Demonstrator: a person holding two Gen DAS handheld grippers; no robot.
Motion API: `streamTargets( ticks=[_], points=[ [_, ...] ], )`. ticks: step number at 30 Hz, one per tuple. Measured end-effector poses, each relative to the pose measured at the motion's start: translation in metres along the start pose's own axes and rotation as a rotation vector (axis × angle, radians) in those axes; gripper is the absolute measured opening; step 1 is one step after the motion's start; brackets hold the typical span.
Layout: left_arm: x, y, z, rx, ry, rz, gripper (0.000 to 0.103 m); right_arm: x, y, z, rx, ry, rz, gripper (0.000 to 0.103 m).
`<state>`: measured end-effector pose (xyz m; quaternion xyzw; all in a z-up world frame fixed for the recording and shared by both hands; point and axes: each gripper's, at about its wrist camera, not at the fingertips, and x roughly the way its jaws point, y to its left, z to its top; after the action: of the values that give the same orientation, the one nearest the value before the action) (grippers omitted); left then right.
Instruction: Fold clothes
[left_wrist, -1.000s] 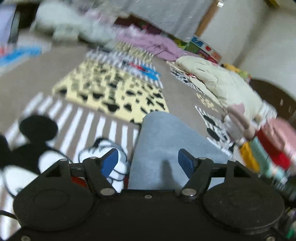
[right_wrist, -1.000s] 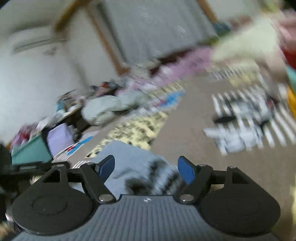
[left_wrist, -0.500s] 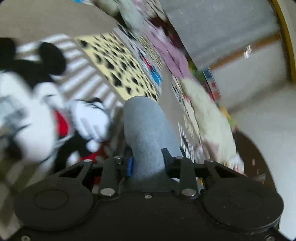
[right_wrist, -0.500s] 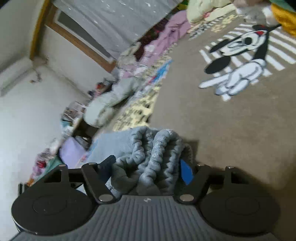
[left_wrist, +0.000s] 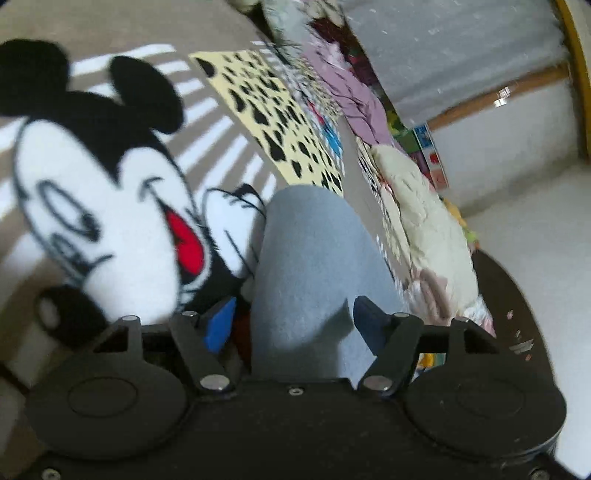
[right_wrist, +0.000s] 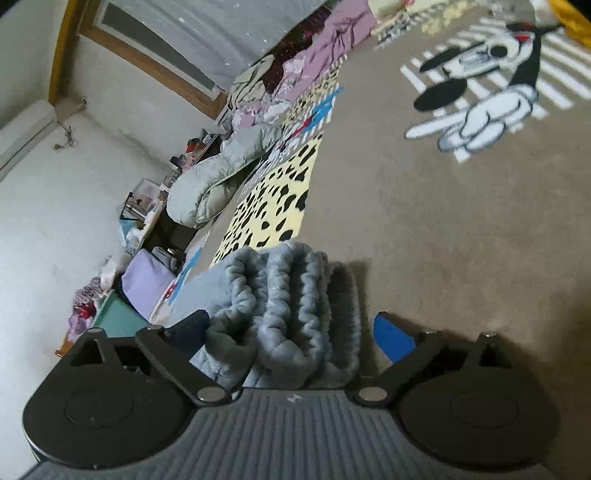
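Both sets of jaws have just been opening and stand spread, with the gray pants (left_wrist: 310, 266) between them, stretching toward twelve o'clock.

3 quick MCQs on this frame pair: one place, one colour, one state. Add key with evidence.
1. Where does the grey garment lie?
A. between the left hand-held gripper's fingers
B. on the cream jacket
C. against the window

2. The spotted panel has black spots on:
A. red
B. pale yellow
C. green

3. The right hand-held gripper is:
A. shut on the bunched grey waistband
B. open
C. out of view

Key: A, fabric runs between the blue pads; B, yellow ground shows; B, a gap shows beside its blue pad, jaws just opened.
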<state>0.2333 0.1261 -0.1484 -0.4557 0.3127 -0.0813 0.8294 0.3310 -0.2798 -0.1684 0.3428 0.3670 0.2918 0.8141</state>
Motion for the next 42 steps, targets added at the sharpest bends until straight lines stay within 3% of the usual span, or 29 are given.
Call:
streamTargets(
  ticks=[3,5,8,9,10,13,17,22,28,34,42],
  points=[
    [0.007,0.003,-0.006,0.021,-0.018,0.020,0.059,0.008,0.001,-0.001,-0.020,0.021,0.004,0.098],
    [0.010,0.008,-0.008,-0.069,0.013,0.018,0.042,0.014,0.004,-0.003,-0.030,0.031,0.015,0.100],
    [0.010,0.005,-0.013,-0.061,0.011,0.041,0.034,0.025,0.013,-0.007,-0.067,0.052,0.017,0.100],
    [0.009,0.005,-0.014,-0.054,0.008,0.041,0.033,0.026,0.016,-0.011,-0.087,0.041,0.004,0.095],
    [0.008,0.004,-0.016,-0.046,0.006,0.041,0.031,0.027,0.019,-0.014,-0.107,0.030,-0.010,0.079],
    [-0.004,-0.003,-0.017,-0.050,0.003,0.011,0.027,0.024,0.016,-0.022,-0.108,-0.014,-0.021,0.067],
    [-0.025,-0.032,-0.023,-0.008,0.005,-0.017,0.026,0.009,0.017,-0.026,-0.017,0.000,0.021,0.055],
    [-0.038,-0.068,-0.035,0.028,0.045,-0.067,0.026,-0.036,0.025,-0.039,0.037,-0.054,0.070,0.051],
    [-0.021,-0.150,-0.044,0.083,0.090,-0.192,0.026,-0.112,0.039,-0.032,0.022,-0.174,0.087,0.051],
    [0.025,-0.243,-0.052,0.113,0.129,-0.370,0.026,-0.202,0.043,0.019,-0.036,-0.328,0.080,0.051],
    [0.112,-0.356,-0.080,0.051,0.211,-0.586,0.026,-0.319,0.033,0.117,-0.148,-0.524,0.009,0.051]
  ],
)
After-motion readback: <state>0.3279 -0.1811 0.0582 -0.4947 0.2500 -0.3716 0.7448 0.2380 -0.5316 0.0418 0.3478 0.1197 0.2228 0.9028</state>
